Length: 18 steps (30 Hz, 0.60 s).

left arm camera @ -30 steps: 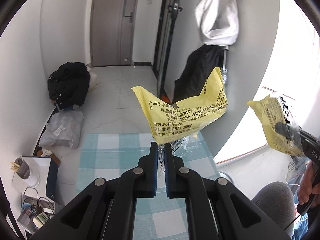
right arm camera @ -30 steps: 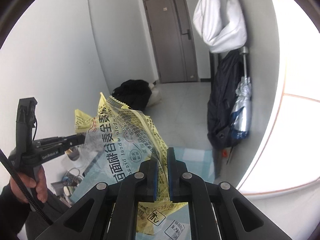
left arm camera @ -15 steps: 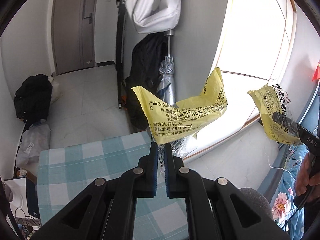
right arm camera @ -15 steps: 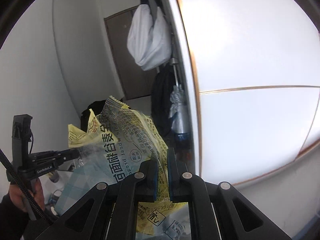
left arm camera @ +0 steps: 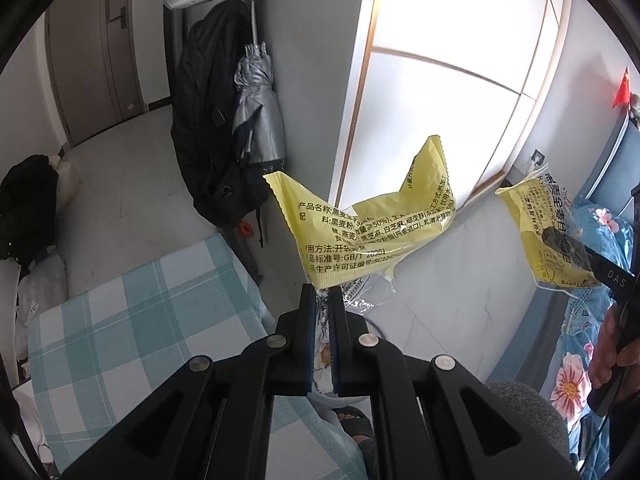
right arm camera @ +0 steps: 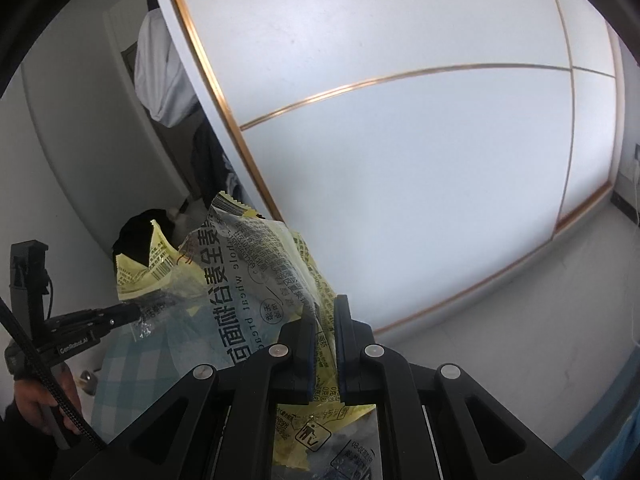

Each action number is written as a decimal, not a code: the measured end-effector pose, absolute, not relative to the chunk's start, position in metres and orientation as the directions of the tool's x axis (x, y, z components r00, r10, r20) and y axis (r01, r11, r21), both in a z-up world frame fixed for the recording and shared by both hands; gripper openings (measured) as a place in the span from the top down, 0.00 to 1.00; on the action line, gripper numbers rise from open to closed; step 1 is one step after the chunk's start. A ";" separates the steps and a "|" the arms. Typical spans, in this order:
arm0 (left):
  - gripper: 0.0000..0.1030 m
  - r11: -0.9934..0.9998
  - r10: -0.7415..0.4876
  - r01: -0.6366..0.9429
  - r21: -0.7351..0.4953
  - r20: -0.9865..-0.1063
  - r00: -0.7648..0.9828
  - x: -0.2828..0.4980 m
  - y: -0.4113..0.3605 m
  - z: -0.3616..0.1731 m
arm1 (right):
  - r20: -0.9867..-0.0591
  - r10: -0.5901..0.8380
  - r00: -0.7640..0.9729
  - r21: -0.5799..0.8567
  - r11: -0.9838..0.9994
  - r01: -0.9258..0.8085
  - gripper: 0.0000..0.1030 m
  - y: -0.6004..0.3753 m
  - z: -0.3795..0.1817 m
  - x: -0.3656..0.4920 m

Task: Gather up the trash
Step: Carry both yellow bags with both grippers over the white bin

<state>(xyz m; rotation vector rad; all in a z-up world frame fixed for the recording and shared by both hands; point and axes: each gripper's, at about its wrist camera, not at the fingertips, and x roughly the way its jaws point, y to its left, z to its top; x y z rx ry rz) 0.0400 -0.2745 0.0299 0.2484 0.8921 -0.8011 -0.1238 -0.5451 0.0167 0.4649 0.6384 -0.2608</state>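
My left gripper is shut on a crumpled yellow food wrapper with black Chinese print, held in the air past the table's right edge. My right gripper is shut on a second yellow and clear wrapper, also held up in the air. In the left wrist view the right gripper and its wrapper show at the right. In the right wrist view the left gripper and its wrapper show at the left.
A table with a blue-checked cloth lies below left. A black bag and a grey umbrella hang on a rack by the wall. White wardrobe doors with gold trim fill the right. A floral bed cover is at far right.
Both grippers have swung to the right with their wrappers still held. The view has turned from the door and hallway toward the white wardrobe and the bed.
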 end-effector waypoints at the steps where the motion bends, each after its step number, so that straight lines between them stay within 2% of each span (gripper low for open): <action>1: 0.98 0.686 -0.510 0.718 -0.120 -0.784 0.356 0.041 -0.279 0.023 | -0.636 -0.088 0.767 0.341 0.859 0.382 0.93 -0.549 0.009 -0.123; 11: 0.98 0.658 -0.387 0.750 -0.060 -0.882 0.269 0.053 -0.318 -0.046 | -0.734 -0.014 0.679 0.403 0.795 0.452 0.93 -0.572 -0.078 -0.103; 18: 0.98 0.621 -0.281 0.784 0.002 -0.933 0.225 0.054 -0.334 -0.086 | -0.788 0.096 0.608 0.462 0.744 0.482 0.93 -0.568 -0.147 -0.062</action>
